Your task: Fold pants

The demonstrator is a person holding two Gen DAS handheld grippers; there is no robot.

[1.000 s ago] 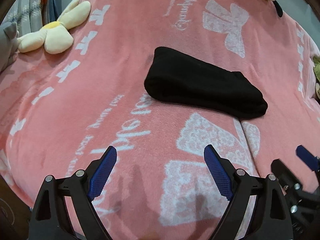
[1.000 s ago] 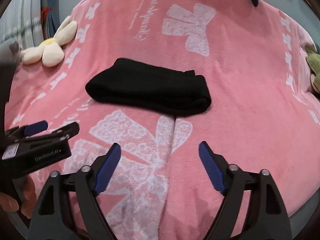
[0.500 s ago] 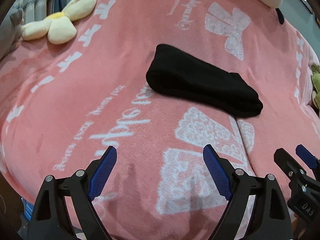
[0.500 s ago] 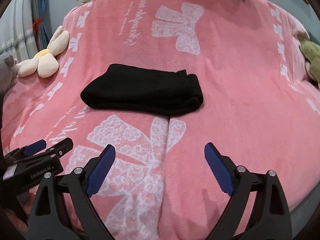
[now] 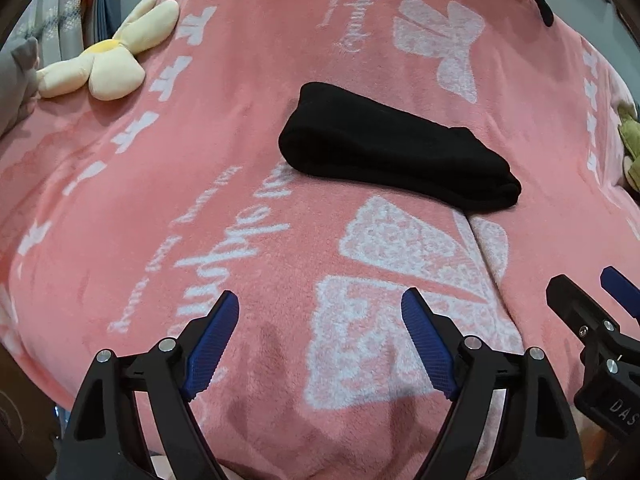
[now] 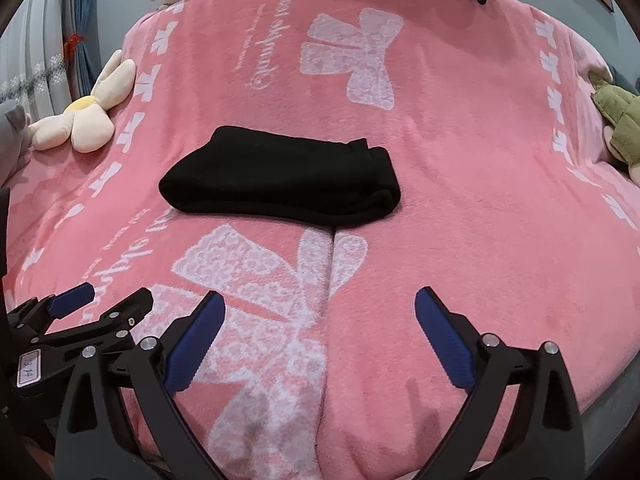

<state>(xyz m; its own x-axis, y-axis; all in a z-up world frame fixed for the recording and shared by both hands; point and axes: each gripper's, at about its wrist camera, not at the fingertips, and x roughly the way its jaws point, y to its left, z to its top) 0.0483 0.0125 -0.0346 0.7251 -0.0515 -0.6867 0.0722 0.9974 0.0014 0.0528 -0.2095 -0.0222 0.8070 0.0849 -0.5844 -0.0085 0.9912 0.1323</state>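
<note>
Pants (image 6: pixel 280 178) folded, mid-blanket (image 6: pixel 480 200), bare pink all round. Left gripper (image 5: pixel 320 312) narrowing, right gripper (image 6: pixel 320 312) widening; both agape, empty.

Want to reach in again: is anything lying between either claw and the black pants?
Nothing visible. Only bare pink blanket lies between the open right claw and the folded pants, and likewise ahead of the open left claw. The flower toy sits far off to the left.
</note>
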